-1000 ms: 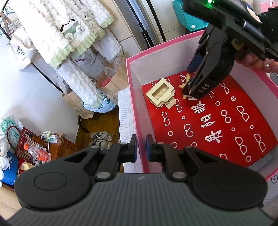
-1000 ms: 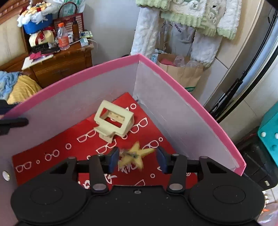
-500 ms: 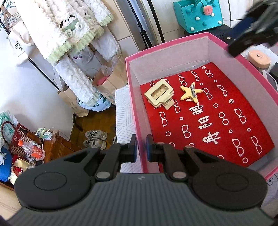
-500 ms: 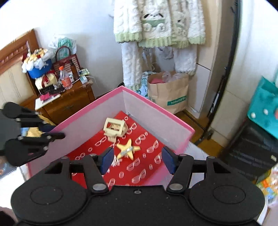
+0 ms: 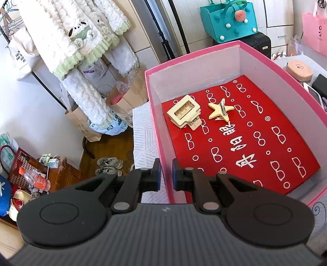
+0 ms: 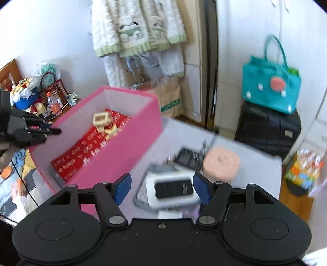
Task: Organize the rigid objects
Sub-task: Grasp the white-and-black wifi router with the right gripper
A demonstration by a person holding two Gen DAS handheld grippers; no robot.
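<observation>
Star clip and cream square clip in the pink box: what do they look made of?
Star clip: probably matte cream plastic, with a shiny metal-looking bar across it. Square clip: likely the same matte plastic; moulded edges, uniform colour, no gloss. Neither is certain.

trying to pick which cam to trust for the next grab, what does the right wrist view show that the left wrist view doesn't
Only the right wrist view shows the white clock-like device, blurred, ahead of the open right gripper, whose fingers have just been opening with nothing held, and a dark flat item.

Only the left wrist view shows the star clip sharply, and the left gripper shut astride the box wall.

Both show the pink box, cream claw clip, peach round case and teal bag.
</observation>
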